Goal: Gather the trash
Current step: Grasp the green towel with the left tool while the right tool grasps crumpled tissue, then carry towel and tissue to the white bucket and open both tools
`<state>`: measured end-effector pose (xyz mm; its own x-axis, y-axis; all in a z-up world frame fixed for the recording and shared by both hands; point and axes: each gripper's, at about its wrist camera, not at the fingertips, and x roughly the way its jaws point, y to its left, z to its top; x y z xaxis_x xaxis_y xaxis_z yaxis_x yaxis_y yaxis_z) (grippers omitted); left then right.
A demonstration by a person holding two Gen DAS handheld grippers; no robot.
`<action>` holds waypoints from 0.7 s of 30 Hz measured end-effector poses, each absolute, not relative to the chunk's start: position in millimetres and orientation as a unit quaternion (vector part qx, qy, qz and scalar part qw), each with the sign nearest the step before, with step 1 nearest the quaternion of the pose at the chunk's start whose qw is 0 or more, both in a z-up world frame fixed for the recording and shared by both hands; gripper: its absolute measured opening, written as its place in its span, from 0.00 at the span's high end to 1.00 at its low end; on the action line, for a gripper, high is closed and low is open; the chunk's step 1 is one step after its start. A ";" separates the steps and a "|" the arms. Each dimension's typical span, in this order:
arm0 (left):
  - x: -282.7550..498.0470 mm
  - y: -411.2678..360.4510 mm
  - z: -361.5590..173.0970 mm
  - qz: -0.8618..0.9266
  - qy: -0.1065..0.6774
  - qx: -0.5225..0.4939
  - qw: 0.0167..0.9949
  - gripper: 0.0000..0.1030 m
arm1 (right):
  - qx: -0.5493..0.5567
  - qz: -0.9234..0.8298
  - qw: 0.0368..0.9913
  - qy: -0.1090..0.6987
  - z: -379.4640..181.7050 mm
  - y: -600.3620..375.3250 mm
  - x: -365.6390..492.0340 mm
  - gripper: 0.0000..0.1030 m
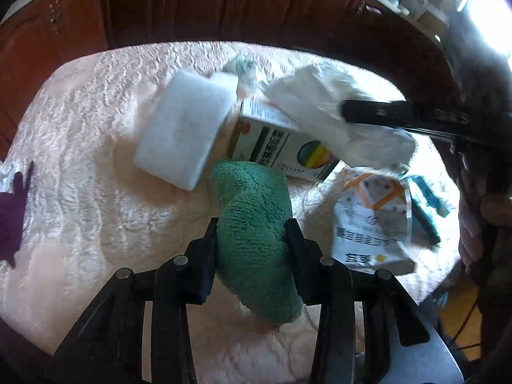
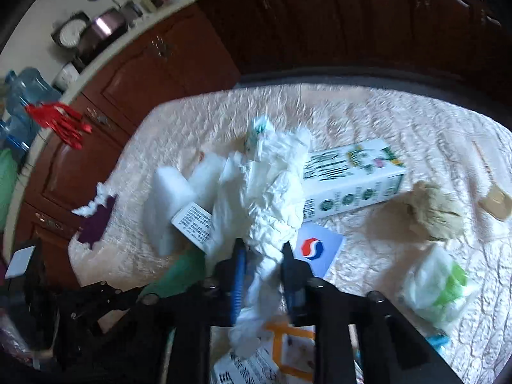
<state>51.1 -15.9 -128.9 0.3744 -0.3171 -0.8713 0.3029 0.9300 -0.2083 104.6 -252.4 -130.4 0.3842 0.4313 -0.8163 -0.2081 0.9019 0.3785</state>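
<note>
On the desk (image 1: 80,147) I count one green fuzzy cloth (image 1: 252,240), one white foam block (image 1: 185,128), two printed cartons (image 2: 352,185) (image 1: 281,150), one crumpled white paper (image 2: 272,198), one printed plastic packet (image 1: 374,224), one beige crumpled wad (image 2: 435,214), one white-green bag (image 2: 438,284) and one purple piece (image 2: 96,224).

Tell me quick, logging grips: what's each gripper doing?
Left gripper: shut on the green cloth.
Right gripper: shut on the crumpled white paper.

Purple scrap (image 1: 11,211) cut by left edge
</note>
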 end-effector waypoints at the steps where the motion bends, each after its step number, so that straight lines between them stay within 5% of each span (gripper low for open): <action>1: 49.1 -16.5 -122.6 -0.188 0.522 -0.005 0.832 0.64 | 0.120 0.196 0.829 0.510 -123.9 -260.9 99.3 0.84; 10: 35.3 -82.6 -54.2 -0.266 0.476 0.026 0.838 0.64 | 0.154 0.124 0.879 0.433 -60.8 -381.1 21.4 0.84; 21: 27.4 -301.2 -33.8 -0.426 0.479 0.064 0.765 0.64 | 0.202 -0.127 0.873 0.425 -70.3 -586.6 -82.0 0.84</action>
